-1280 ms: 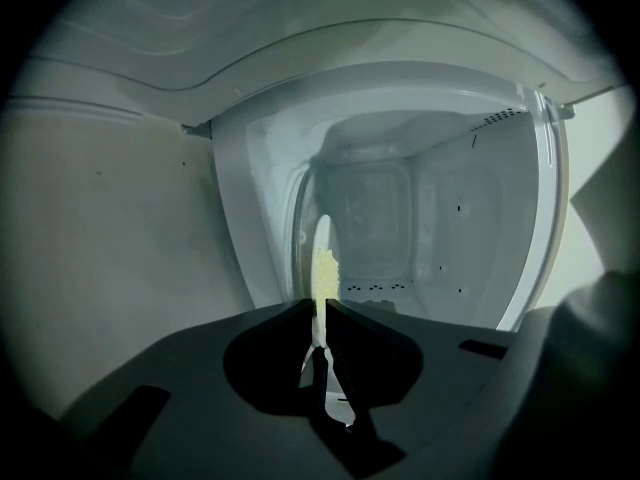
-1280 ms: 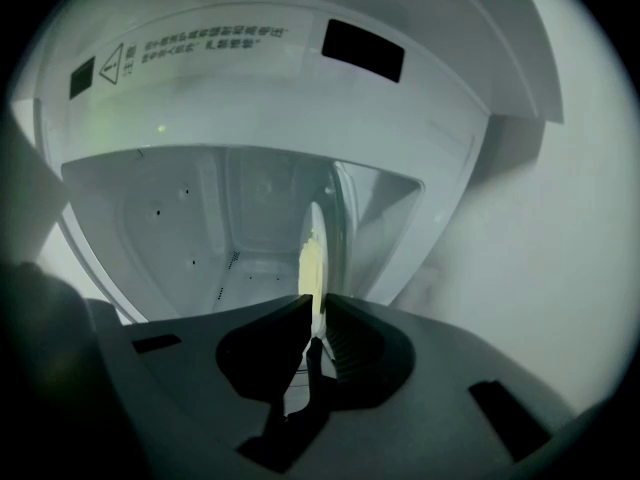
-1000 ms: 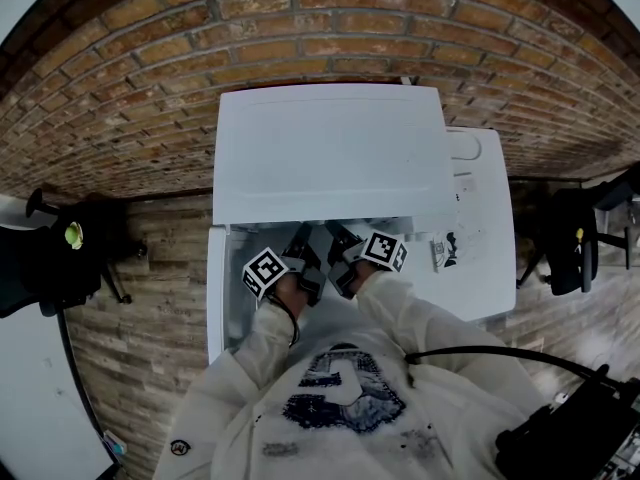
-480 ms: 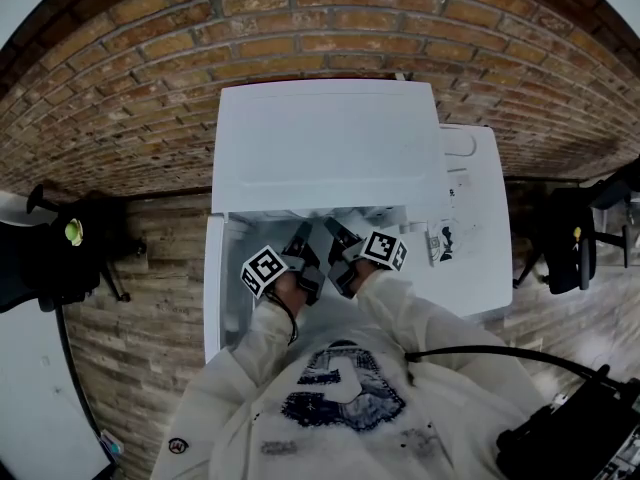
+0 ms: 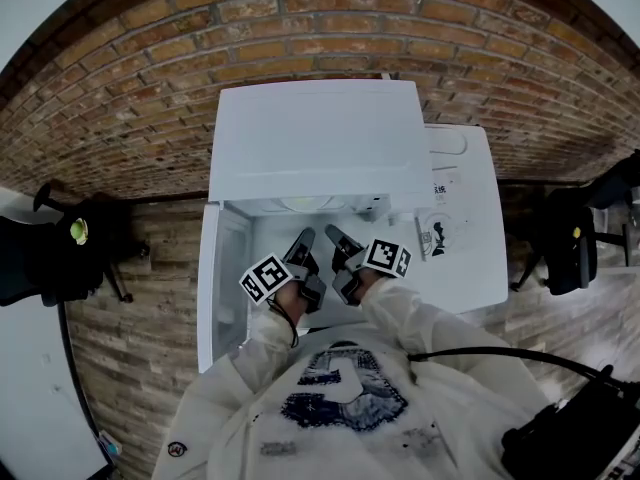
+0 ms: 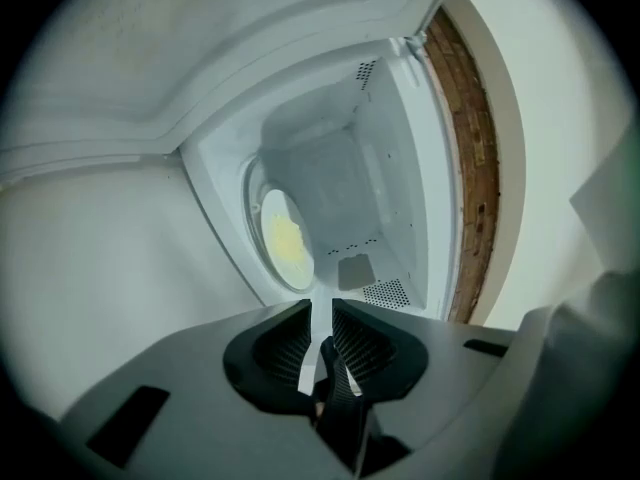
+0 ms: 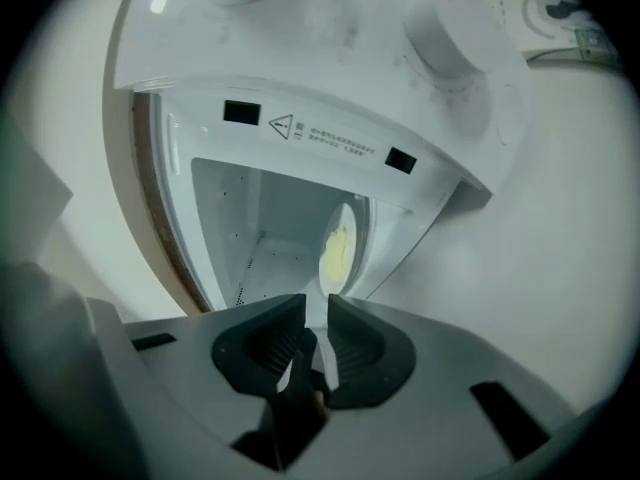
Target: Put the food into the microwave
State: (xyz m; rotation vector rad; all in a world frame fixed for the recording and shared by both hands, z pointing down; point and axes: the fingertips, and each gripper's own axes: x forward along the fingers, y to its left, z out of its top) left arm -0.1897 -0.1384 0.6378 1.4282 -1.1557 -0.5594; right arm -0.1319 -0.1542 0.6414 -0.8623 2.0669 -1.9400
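White microwave (image 5: 310, 138) against a brick wall (image 5: 120, 88), with its door (image 5: 222, 268) swung wide open at the left.

Yellow food (image 6: 287, 243) lies on a pale plate (image 6: 268, 208) inside the cavity, so the load appears delivered. The door is not yet shut.

The left gripper (image 5: 303, 240) and right gripper (image 5: 336, 236) hang side by side just outside the opening, pointed into it and apart from the plate. The left fingers show a narrow gap and are closing, with nothing between them. The right fingers stand slightly apart, likewise empty. This fits a plate already set down.

The head view shows the door and the pairing of the grippers, but only a sliver of plate under the microwave's top. Both gripper views look straight into the cavity and show the food. Only the right gripper view shows the control knob (image 7: 445, 43) and warning label (image 7: 330, 133).
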